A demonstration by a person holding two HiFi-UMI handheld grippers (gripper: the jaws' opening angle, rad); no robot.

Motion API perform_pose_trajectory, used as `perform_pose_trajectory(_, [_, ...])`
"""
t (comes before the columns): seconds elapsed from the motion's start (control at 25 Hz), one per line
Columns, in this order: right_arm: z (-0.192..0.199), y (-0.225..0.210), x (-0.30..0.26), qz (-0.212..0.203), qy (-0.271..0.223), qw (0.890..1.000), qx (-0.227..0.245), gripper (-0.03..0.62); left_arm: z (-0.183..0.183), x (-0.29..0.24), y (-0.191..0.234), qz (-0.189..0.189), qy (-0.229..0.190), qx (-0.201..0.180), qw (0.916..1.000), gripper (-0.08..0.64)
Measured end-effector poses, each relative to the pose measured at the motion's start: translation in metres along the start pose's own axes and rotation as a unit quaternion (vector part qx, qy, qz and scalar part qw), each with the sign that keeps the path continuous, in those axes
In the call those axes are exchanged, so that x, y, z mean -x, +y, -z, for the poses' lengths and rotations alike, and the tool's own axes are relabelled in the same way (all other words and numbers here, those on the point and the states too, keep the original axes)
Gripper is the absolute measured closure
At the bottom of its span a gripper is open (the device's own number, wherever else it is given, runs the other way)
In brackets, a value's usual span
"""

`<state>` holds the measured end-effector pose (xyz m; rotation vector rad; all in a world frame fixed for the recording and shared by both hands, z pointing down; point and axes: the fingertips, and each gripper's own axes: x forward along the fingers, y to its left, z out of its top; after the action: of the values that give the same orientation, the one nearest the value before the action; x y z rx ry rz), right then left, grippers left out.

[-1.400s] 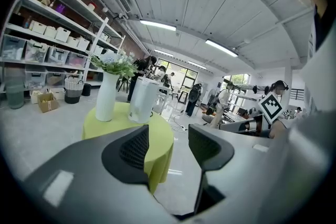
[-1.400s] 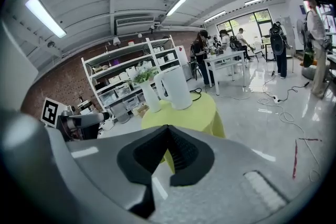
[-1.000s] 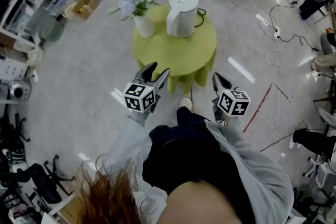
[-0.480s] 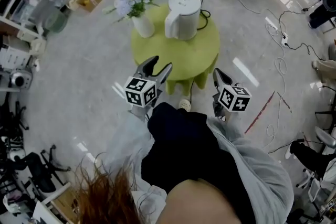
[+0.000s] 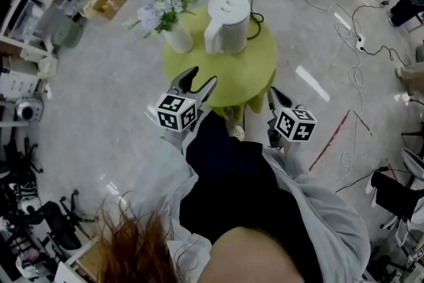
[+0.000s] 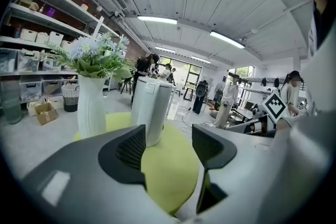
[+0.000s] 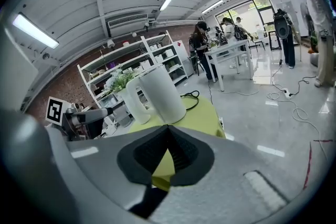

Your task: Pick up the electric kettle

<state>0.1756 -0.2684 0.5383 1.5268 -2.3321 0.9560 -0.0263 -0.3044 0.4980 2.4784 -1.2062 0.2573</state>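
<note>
White electric kettle [image 5: 228,23] stands on the round yellow-green table [image 5: 248,79], just beside a white vase of pale flowers [image 5: 177,38]. Left tongs [image 5: 201,78] hover at the table's near edge, jaws opening with nothing between them. The right tongs [image 5: 273,95] hang off the table's edge, jaws closed and empty.

White kettle [image 5: 228,22], yellow-green table [image 5: 248,76], perhaps bluish flowers [image 5: 158,8]

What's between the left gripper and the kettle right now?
Only bare green tabletop before the kettle, shown in the head view; the vase stands aside. The left gripper's jaws are opening with nothing between them.
</note>
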Motion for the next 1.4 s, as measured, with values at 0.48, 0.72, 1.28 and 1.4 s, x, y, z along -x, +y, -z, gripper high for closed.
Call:
perform_pose_trajectory(0.48, [-0.033,0.006,-0.027,0.046,-0.010,0.999,-0.013,0.591,-0.041,-0.054,0.037,0.059,0.015,-0.017,0.9980,0.270])
perform_pose_trajectory(0.72, [-0.041,0.002,-0.039,0.072,-0.013,0.997,-0.023,0.591,-0.047,-0.079,0.036,0.102,0.029,-0.034,0.9938,0.268])
perform_pose_trajectory(1.28, [-0.038,0.011,-0.067,0.133,-0.045,0.988,-0.058,0.591,-0.046,-0.096,0.022,0.239,0.045,-0.101,0.9648,0.347])
perform_pose_trajectory(1.4, [-0.032,0.017,-0.065,0.145,-0.047,0.986,-0.066,0.591,-0.047,-0.097,0.022,0.254,0.044,-0.100,0.9611,0.370])
